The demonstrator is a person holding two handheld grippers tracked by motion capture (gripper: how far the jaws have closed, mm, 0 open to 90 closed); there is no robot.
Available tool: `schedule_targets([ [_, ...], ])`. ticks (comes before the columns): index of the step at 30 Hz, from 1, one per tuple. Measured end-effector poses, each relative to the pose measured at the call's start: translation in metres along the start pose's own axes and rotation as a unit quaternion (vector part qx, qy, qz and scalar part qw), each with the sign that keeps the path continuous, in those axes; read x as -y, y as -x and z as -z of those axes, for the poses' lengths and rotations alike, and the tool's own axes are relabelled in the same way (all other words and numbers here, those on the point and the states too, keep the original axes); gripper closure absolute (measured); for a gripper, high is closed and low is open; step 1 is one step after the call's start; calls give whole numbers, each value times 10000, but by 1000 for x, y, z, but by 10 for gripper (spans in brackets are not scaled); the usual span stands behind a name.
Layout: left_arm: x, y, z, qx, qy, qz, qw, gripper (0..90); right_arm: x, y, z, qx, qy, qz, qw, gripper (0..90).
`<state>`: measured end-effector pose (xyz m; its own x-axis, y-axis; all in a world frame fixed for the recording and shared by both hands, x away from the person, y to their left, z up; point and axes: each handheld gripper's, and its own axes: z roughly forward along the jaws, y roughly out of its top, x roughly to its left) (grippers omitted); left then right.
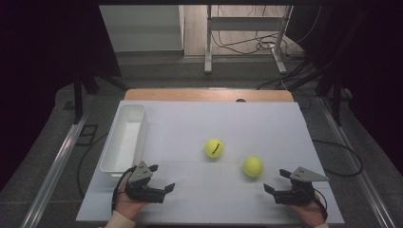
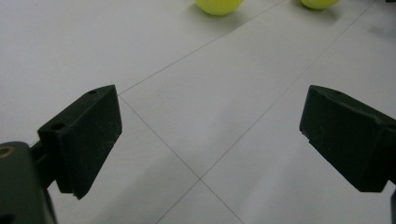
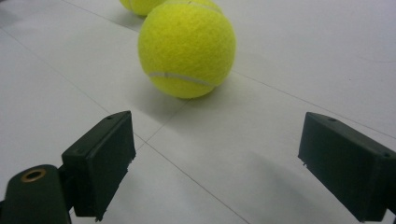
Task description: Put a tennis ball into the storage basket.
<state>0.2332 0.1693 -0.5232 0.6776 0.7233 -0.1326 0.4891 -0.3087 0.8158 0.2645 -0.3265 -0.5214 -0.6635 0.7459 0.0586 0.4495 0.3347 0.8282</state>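
Note:
Two yellow tennis balls lie on the white table top [image 1: 228,123]: one near the middle [image 1: 214,147], the other to its right and nearer me [image 1: 253,166]. My left gripper [image 1: 162,177] rests at the front left, open and holding nothing, its jaws pointing right towards the balls. In the left gripper view its wide-apart jaws [image 2: 210,140] frame bare table, with both balls [image 2: 218,5] [image 2: 319,3] far off at the top edge. My right gripper [image 1: 274,180] sits open at the front right, pointing left. In the right gripper view the nearer ball [image 3: 187,49] lies just beyond its open jaws [image 3: 212,163].
A long white rectangular bin [image 1: 124,137] stands along the table's left edge, just beyond the left gripper. Past the table's wooden far edge [image 1: 209,94] are floor cables and a metal frame leg [image 1: 207,42].

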Motion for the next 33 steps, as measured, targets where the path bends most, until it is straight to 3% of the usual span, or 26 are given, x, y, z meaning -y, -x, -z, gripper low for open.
schedule_targets([
  [17,-4,5,2,-140,83,86,9998,64,-1,-1,-2,-94,-8,201,9998,116],
  [24,-13,9,6,-146,212,132,9996,65,-4,-1,-3,-146,26,218,9997,117],
  [33,-22,12,8,-148,200,174,9995,67,-4,-2,1,-138,69,228,9996,119],
])
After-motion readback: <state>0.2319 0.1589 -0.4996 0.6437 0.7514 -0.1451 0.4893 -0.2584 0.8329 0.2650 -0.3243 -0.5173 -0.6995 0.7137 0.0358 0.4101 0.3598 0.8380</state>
